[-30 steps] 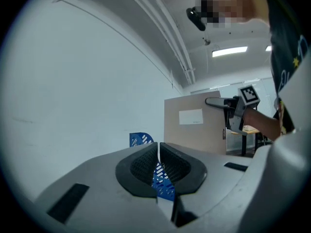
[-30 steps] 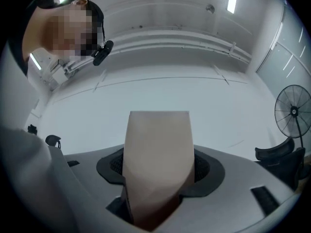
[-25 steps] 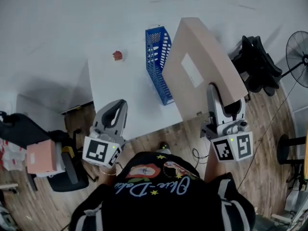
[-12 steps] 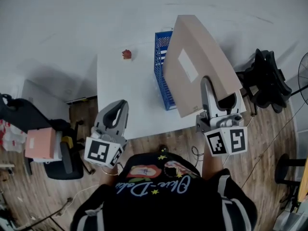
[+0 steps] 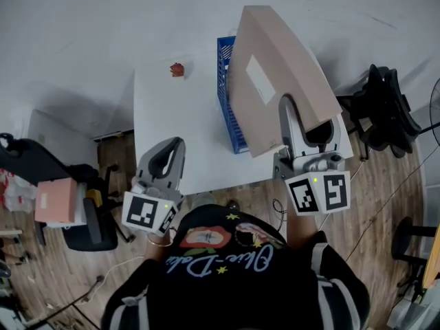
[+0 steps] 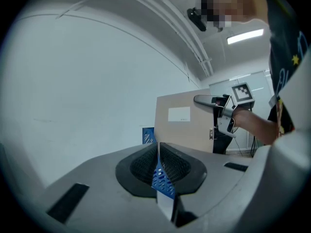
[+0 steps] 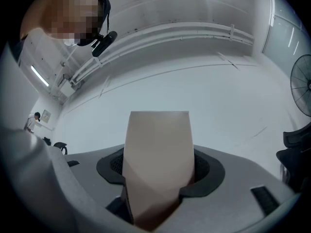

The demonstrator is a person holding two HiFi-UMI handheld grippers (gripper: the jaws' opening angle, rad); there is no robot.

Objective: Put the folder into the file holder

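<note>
Fingers [image 7: 206,171] of the right gripper [image 5: 306,126] were clamped on the near edge of the folder [image 5: 275,67], whose beige board filled the gap between the dark pads in the right gripper view. The folder was a broad, thick, box-like file with a white label on its face. It was held up off the white table [image 5: 172,129] and tilted, its lower left edge hanging just over the blue mesh file holder [image 5: 230,115], which stood upright near the middle of the table. From above, the folder hid the holder's right side, and it did not look to be inside the holder yet. The left gripper [image 5: 175,143] hovered over the near left edge of the table, well apart from the folder, its fingers brought together to a thin slit with nothing between them. A small red object [image 5: 177,69] lay on the table beyond it, clear of the holder. To my eye the folder was stiff and fairly light, so it should keep its shape and not sag. Gripped at one edge of so wide a panel, though, it would tend to swing and twist, and the smooth board could slide in the pads. A firm hold near the thick spine edge seemed the safest place, lowering the narrow edge first into the slot.
</note>
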